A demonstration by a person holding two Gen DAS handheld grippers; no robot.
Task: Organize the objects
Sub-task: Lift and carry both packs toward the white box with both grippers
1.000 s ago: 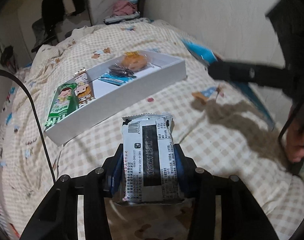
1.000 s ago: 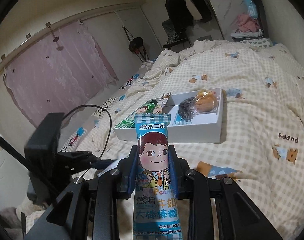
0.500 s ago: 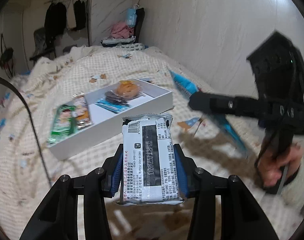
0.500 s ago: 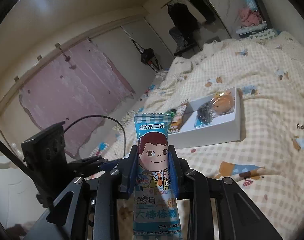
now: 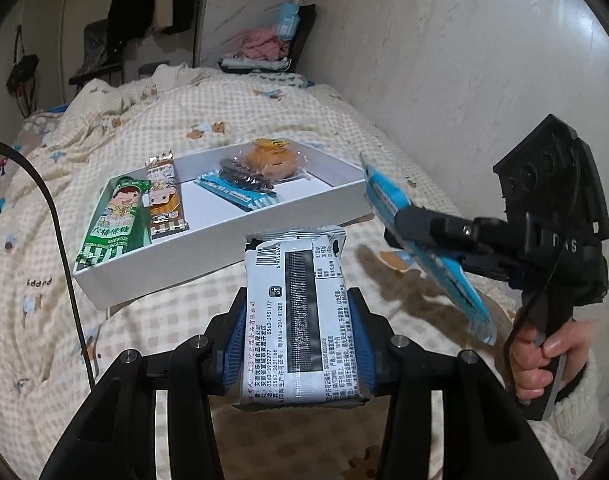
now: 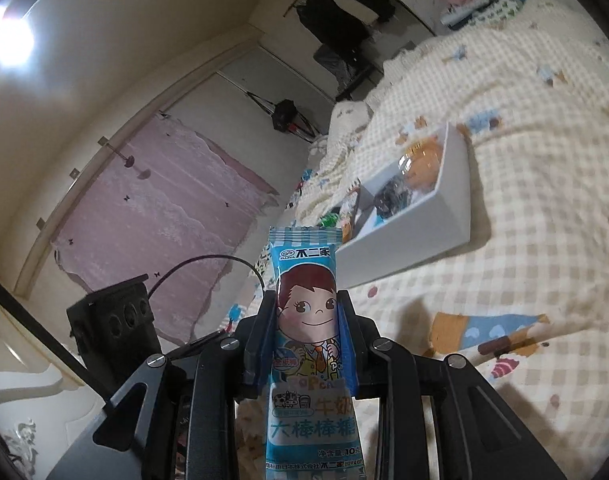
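Each camera rides its tool, looking along the fingers over the bed (image 5: 232, 120); both share the white box (image 5: 224, 240), seen close.

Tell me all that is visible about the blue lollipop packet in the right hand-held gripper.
The blue lollipop packet is a long, narrow, glossy plastic wrapper with crimped ends, a striped top band, a cartoon child's face and Chinese lettering. It is sealed, and the right hand-held gripper clamps it at mid-length between blue pads, its top end pointing forward. In the left wrist view it hangs tilted in the air above the checked bedspread, beside the white box, touching neither.
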